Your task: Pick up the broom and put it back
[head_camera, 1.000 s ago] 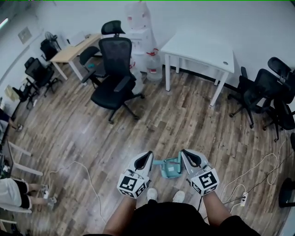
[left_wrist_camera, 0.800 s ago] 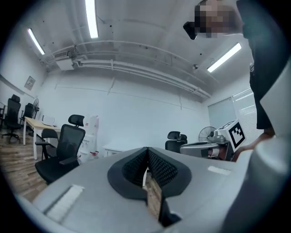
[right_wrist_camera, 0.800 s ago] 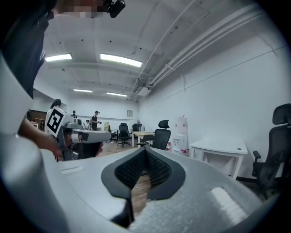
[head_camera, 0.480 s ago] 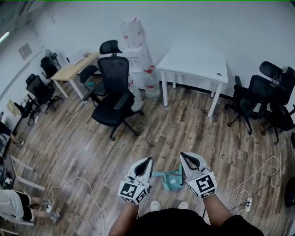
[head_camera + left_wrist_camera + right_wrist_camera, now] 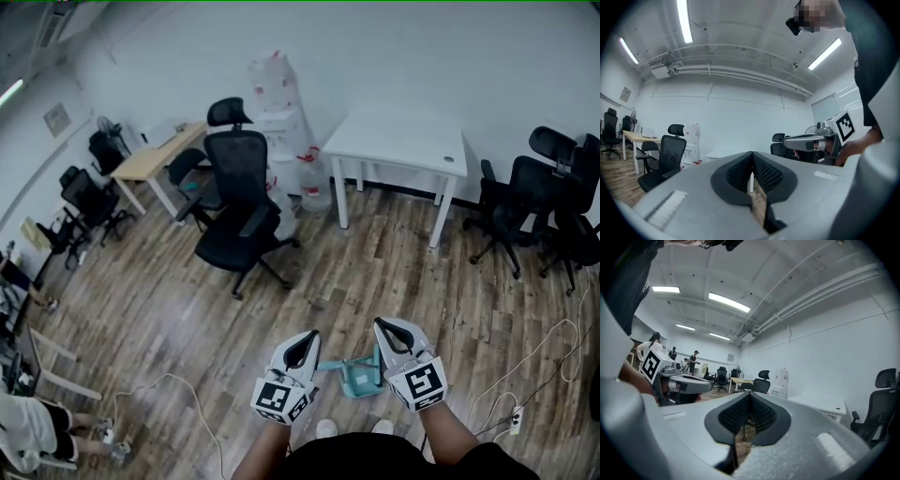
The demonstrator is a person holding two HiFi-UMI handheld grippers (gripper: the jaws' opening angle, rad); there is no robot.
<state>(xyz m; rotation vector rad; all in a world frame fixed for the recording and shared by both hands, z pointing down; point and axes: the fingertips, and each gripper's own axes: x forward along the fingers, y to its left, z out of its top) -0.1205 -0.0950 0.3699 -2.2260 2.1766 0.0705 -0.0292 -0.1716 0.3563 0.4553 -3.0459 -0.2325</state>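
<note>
Standing on the brown wood-plank floor (image 5: 187, 281) with two white hand-held grippers held level, side by side and apart. Reading the left gripper (image 5: 751, 158) as closed and empty: ribbed black pads meeting, nothing pinched between. Reading the right gripper (image 5: 749, 397) the same way: pads together, nothing held.

Looking down between the two finds a small teal plastic thing (image 5: 361, 377) with a thin handle, lying on the floor just ahead of the white shoes (image 5: 326, 428), below both grippers and touched by neither. Might be the broom, or a dustpan set with it; too small to tell which. No other broom to be made out in any view.

Fits two stages alike: lying there to be lifted, or lying where it belongs once set down. Cannot settle which from this moment. Settled only this far: nothing gripped, and the teal plastic thing on the floor close by the feet, well apart from the white table (image 5: 403, 141) and the black office chair (image 5: 239, 216).
</note>
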